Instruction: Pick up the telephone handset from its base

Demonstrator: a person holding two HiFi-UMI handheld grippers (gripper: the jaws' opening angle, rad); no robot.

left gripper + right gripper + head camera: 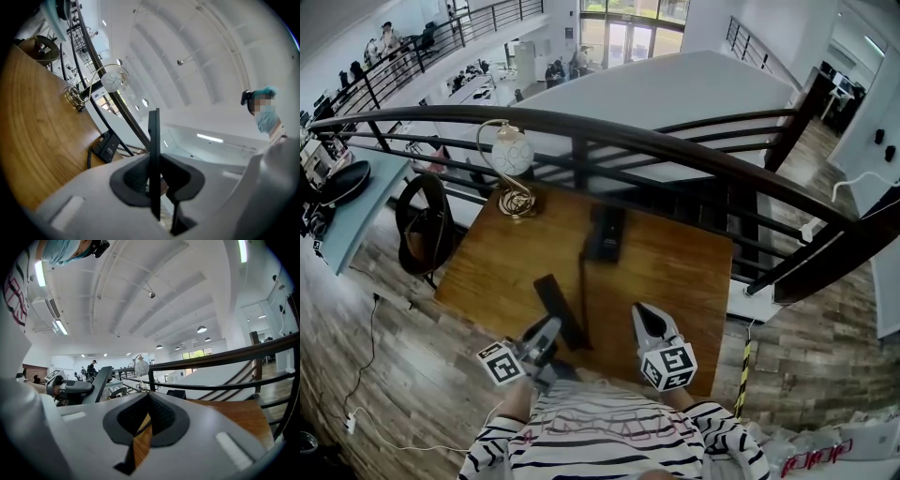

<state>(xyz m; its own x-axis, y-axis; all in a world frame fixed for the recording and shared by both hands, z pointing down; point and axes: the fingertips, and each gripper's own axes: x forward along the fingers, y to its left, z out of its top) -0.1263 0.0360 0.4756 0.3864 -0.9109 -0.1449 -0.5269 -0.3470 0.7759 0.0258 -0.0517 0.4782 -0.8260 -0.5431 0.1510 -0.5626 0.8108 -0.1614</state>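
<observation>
We are holding the handset (560, 307) clamped in the left claw (546, 330), well apart from its base (606, 232), over the table (675, 272). We are aiming for a slack cord (582, 291). The right claw (645, 319) is hovering closed, empty.

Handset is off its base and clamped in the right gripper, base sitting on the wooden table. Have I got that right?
Not quite. The handset is off its base, which sits on the wooden table, but the left gripper clamps it, as the left gripper view shows. The right gripper is shut and empty.
</observation>
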